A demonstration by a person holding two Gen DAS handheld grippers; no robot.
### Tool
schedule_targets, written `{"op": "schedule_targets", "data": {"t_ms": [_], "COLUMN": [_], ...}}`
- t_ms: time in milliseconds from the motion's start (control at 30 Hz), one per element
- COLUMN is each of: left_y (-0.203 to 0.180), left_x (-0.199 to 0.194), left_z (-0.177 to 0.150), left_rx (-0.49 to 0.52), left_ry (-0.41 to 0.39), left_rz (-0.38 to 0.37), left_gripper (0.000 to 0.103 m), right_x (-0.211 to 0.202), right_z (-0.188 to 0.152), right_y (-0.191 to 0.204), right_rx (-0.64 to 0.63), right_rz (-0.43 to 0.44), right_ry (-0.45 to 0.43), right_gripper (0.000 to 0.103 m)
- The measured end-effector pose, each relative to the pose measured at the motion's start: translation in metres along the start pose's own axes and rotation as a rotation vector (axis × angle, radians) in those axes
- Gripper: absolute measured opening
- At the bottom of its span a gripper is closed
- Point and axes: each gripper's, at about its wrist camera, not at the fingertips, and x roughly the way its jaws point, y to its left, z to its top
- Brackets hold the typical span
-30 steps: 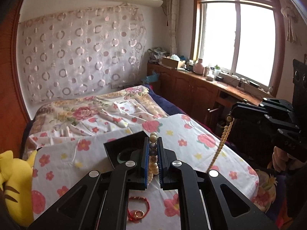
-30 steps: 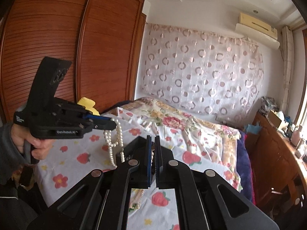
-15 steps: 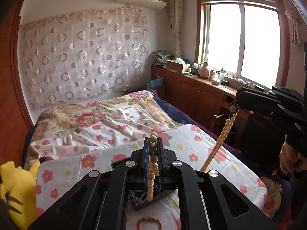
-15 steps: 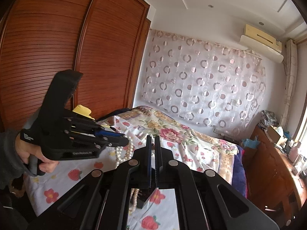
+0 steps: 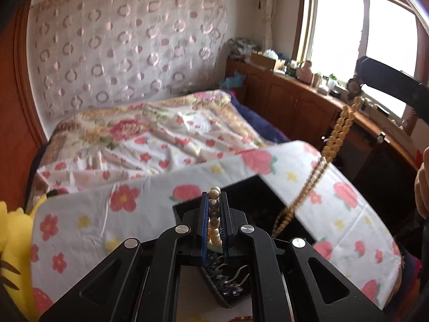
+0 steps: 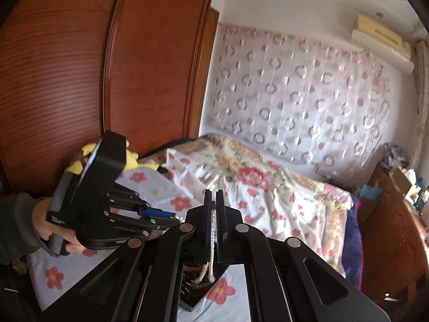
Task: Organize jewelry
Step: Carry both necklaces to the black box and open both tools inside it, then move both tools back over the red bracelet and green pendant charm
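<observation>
My left gripper (image 5: pixel 214 196) is shut on a strand of cream and grey beads (image 5: pixel 213 214) and holds it over an open black jewelry box (image 5: pixel 257 201) on the flowered cloth. My right gripper (image 6: pixel 213 196) is shut on a strand of tan beads (image 6: pixel 213 220). In the left wrist view this tan strand (image 5: pixel 335 139) hangs from the right gripper (image 5: pixel 356 80) down into the box. The left gripper also shows in the right wrist view (image 6: pixel 171 216). The box corner (image 6: pixel 195 295) sits below my right fingers, with small jewelry inside.
The box rests on a white flowered cloth (image 5: pixel 107 214) at the foot of a bed (image 5: pixel 161 134). A yellow plush toy (image 5: pixel 8 241) lies at the left. A wooden wardrobe (image 6: pixel 107 80) stands left of the bed and a wooden cabinet (image 5: pixel 295 107) under the window.
Both grippers have moved forward and down with their bead strands. The black box is now under and ahead of both grippers, and the tan strand reaches into it.
</observation>
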Motion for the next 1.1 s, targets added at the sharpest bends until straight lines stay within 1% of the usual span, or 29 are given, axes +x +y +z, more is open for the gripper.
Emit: {"op": "schedule_targets", "data": {"t_ms": [67,167,267,433,467,500,633,667,700,733,800,833,867,933,1000,1100], "left_y": [0.004,0.007,0.004,0.004,0.004,0.004,0.002,0.002,0.002,0.000,-0.003,-0.004,-0.004,-0.006,-0.007,-0.008], "left_x": [0.007,0.013,0.011,0.006,0.006,0.005,-0.001,-0.002,-0.004,-0.006,-0.010,-0.013,-0.015,-0.022,-0.030,-0.044], "left_z": [-0.005,-0.013,-0.017,-0.020,-0.021,-0.021,-0.024,-0.025,-0.026,-0.028,-0.031,-0.033,-0.035,-0.040,-0.047,-0.062], "left_rx": [-0.005,-0.002,0.003,-0.008,-0.009,-0.011,-0.013,-0.013,-0.014,-0.009,0.002,0.004,0.004,-0.002,-0.007,-0.027], "left_ry": [0.015,0.031,0.023,0.012,0.013,0.012,0.000,-0.001,-0.001,-0.005,-0.010,-0.012,-0.015,-0.024,-0.034,-0.041], "left_rz": [-0.010,-0.013,-0.027,-0.044,-0.044,-0.044,-0.036,-0.034,-0.029,-0.020,0.004,0.011,0.016,0.032,0.048,0.065], "left_gripper": [0.007,0.007,0.007,0.008,0.011,0.016,0.022,0.024,0.029,0.032,0.043,0.044,0.046,0.047,0.054,0.056], "right_x": [0.019,0.037,0.056,0.075,0.078,0.080,0.084,0.084,0.082,0.080,0.076,0.074,0.070,0.059,0.048,0.028], "right_z": [-0.011,-0.029,-0.047,-0.069,-0.073,-0.074,-0.084,-0.085,-0.085,-0.086,-0.087,-0.087,-0.087,-0.088,-0.091,-0.100], "right_y": [-0.003,-0.001,0.002,0.001,0.001,0.001,0.001,0.002,0.002,0.002,0.002,0.001,0.001,0.002,0.004,0.010], "right_rx": [0.016,0.036,0.050,0.093,0.100,0.104,0.120,0.127,0.132,0.137,0.145,0.149,0.153,0.161,0.172,0.190], "right_rz": [0.025,0.059,0.086,0.110,0.113,0.114,0.114,0.113,0.114,0.113,0.106,0.103,0.100,0.097,0.096,0.096], "right_ry": [0.038,0.080,0.123,0.174,0.183,0.190,0.209,0.210,0.212,0.213,0.212,0.209,0.202,0.192,0.180,0.179], "right_gripper": [0.004,0.004,0.004,0.004,0.004,0.004,0.005,0.005,0.005,0.007,0.016,0.022,0.024,0.024,0.024,0.024]}}
